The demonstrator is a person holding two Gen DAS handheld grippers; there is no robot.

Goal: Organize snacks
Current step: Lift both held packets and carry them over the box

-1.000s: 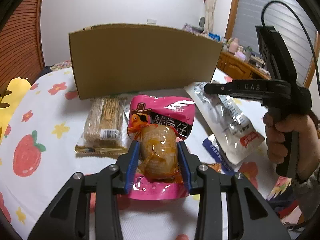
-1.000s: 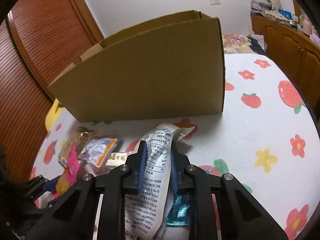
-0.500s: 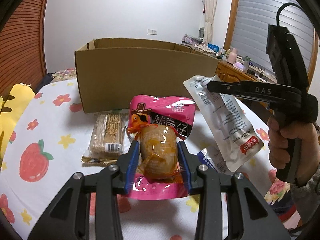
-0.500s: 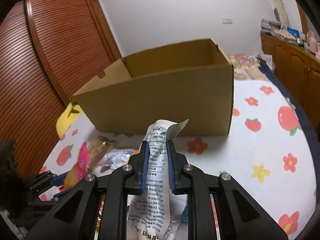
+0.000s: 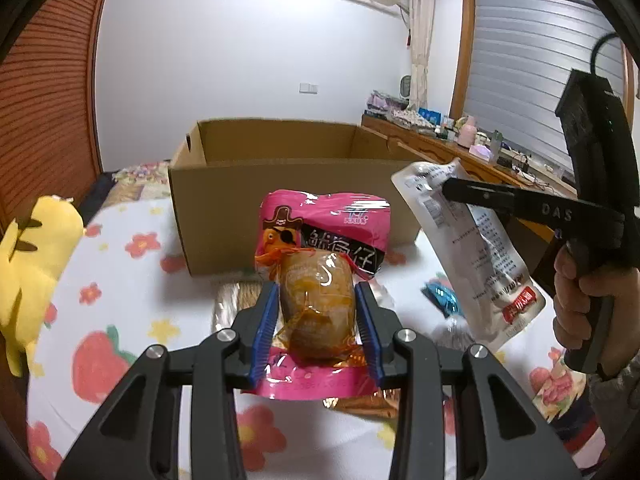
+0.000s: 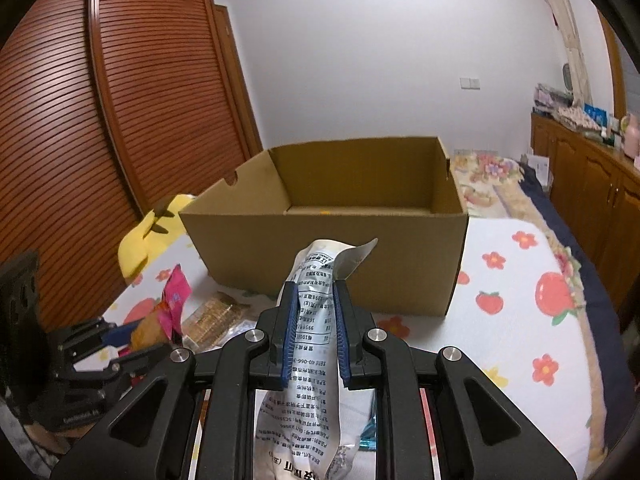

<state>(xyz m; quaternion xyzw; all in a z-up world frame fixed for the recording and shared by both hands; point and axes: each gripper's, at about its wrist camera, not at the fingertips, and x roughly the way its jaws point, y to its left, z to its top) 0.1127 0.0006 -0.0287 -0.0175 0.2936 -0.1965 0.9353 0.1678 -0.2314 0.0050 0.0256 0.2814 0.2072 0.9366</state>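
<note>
My left gripper [image 5: 316, 328] is shut on a pink snack pack [image 5: 324, 264] with a brown piece inside, held above the cloth in front of the open cardboard box [image 5: 288, 184]. My right gripper [image 6: 314, 332] is shut on a white printed pouch [image 6: 316, 320], also lifted and facing the box [image 6: 332, 248]. In the left wrist view the right gripper [image 5: 452, 190] and its pouch [image 5: 472, 248] are at the right. In the right wrist view the left gripper [image 6: 116, 336] with the pink pack [image 6: 172, 300] is at the lower left.
A cereal bar pack [image 6: 218, 316] and a blue wrapper [image 5: 442, 298] lie on the strawberry-print cloth [image 6: 520, 320] below the grippers. A yellow plush [image 5: 32, 264] sits at the left. A wooden wardrobe [image 6: 100, 140] stands left, a wooden cabinet [image 6: 592, 184] right.
Both grippers have risen with their packs, so the inside of the box now shows. The snacks left on the cloth sit lower in view.
</note>
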